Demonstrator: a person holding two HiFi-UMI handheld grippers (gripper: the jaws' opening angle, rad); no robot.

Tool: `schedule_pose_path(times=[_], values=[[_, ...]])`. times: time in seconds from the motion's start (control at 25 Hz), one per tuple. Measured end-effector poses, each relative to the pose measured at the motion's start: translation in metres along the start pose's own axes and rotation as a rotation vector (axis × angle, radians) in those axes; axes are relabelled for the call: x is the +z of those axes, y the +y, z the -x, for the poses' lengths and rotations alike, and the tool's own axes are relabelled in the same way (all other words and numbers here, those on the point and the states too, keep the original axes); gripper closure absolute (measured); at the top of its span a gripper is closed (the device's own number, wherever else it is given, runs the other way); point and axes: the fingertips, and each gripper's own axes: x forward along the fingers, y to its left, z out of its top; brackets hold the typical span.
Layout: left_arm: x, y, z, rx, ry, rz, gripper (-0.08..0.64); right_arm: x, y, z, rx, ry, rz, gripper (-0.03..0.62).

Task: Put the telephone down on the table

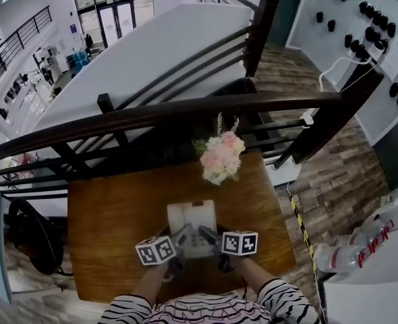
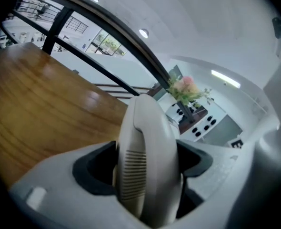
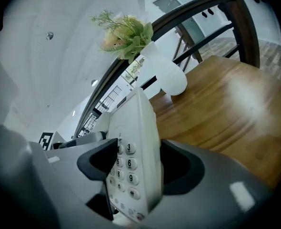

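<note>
Left gripper clamped on telephone at handset side, right gripper at keypad edge; lower centre, over table. Lowering step, probably. Next: settle flat, release.

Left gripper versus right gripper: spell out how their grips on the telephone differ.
The left gripper clamps the handset, at its slotted grille; the right gripper clamps the keypad side. In the head view, the left gripper sits at the left of the telephone, the right gripper at its right. Shared: both are shut on the telephone, over the wooden table.
</note>
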Motion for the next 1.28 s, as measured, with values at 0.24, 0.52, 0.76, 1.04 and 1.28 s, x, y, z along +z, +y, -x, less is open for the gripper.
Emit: schedule_pose_path(times=[0.24,0.52,0.76,1.04,1.28], values=[[0.017,0.022,-0.041,0.041,-0.012,0.027,0.186,0.027,-0.027,-0.036,0.021,0.053,0.006,0.31],[0.028,0.047,-0.074,0.077,-0.008,0.051,0.186,0.044,-0.05,-0.069,0.032,0.103,0.005,0.31],[0.031,0.065,-0.09,0.109,0.001,0.074,0.186,0.052,-0.063,-0.088,0.025,0.122,0.012,0.308],[0.031,0.065,-0.105,0.109,0.028,0.059,0.187,0.055,-0.075,-0.092,0.009,0.121,-0.023,0.307],[0.032,0.065,-0.107,0.097,0.027,0.046,0.183,0.053,-0.078,-0.097,0.006,0.112,-0.033,0.299]])
